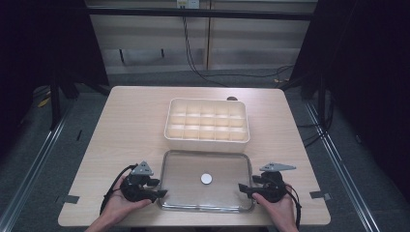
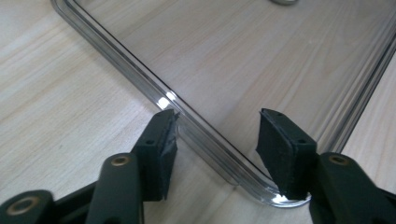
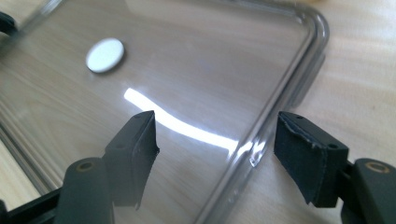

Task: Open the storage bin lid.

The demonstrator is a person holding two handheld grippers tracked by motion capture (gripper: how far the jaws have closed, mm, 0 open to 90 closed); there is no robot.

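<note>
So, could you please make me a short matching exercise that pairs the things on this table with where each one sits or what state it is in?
Things:
1. clear lid
2. compartment box
3. white round disc
4. left hand-held gripper

Places or states:
A. at the middle of the clear lid
B. open, jaws either side of the lid's rim near a corner
C. lying flat on the table between the two hand-held grippers
D. beyond the lid, its lid off

Pairs: 1-C, 2-D, 3-A, 4-B
</note>
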